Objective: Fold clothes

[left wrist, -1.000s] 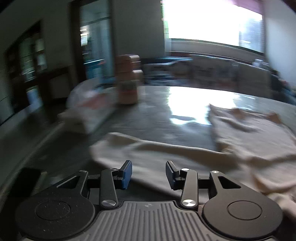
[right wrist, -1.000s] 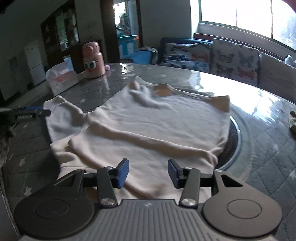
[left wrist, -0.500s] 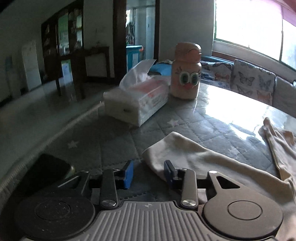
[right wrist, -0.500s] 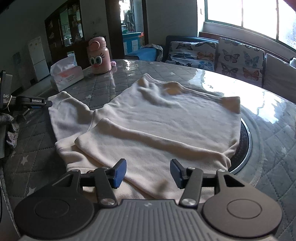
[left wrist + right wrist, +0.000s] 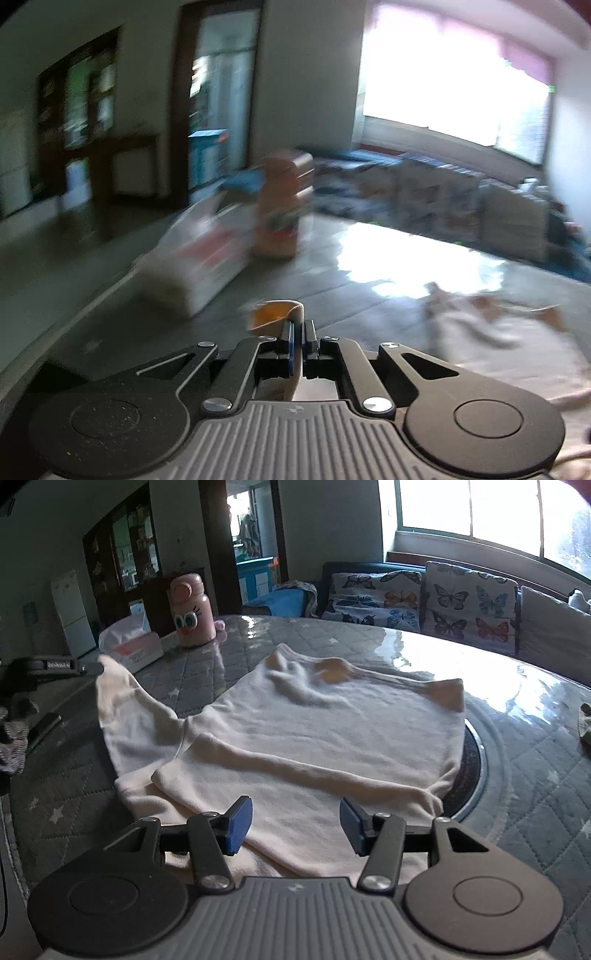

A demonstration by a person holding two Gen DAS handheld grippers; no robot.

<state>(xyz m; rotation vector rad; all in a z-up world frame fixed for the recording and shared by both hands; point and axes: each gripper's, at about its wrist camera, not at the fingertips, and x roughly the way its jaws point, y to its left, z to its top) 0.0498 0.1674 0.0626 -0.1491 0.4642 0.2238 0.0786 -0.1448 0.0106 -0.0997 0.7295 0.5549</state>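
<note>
A cream long-sleeved top [image 5: 314, 731] lies on the round quilted table [image 5: 535, 760], one sleeve folded across its body. Its other sleeve [image 5: 118, 698] stretches left and is lifted at the cuff. My left gripper [image 5: 298, 332] is shut on that sleeve cuff [image 5: 275, 312] and holds it above the table; it also shows at the far left of the right wrist view [image 5: 88, 669]. The left wrist view is motion-blurred. My right gripper [image 5: 295, 825] is open and empty, just above the near hem of the top.
A tissue box [image 5: 133, 648] and a pink cartoon bottle [image 5: 192, 611] stand at the table's far left. A dark round insert [image 5: 474, 764] lies under the top's right edge. A small object [image 5: 585, 723] sits at the far right. A sofa with butterfly cushions [image 5: 424, 598] is behind.
My left gripper has shut on the sleeve cuff and lifted it off the table while moving. My right gripper has stayed open over the hem, rising slightly.
</note>
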